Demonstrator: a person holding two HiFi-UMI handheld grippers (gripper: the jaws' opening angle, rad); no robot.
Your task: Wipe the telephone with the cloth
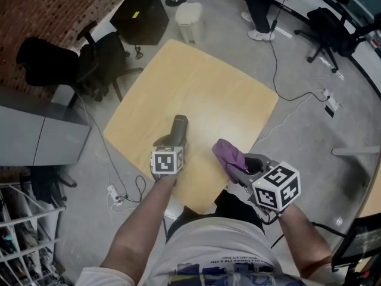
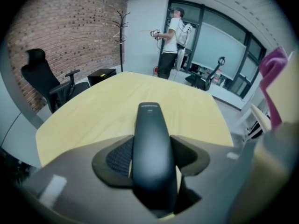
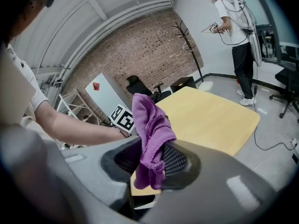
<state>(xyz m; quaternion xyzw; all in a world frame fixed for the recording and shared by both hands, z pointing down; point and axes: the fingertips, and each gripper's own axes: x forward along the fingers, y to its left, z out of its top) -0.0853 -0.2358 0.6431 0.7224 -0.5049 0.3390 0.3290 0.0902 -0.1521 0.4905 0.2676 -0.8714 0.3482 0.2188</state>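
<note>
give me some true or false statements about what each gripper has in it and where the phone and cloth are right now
1. The left gripper is clamped on the black telephone handset. True.
2. The right gripper has nothing between its jaws. False: its jaws are shut on the purple cloth, which bunches up above them.
3. The purple cloth is pressed against the telephone handset. False: in the head view the two are apart, with a gap between them above the table.
4. A second person stands beyond the far side of the table. True.
</note>
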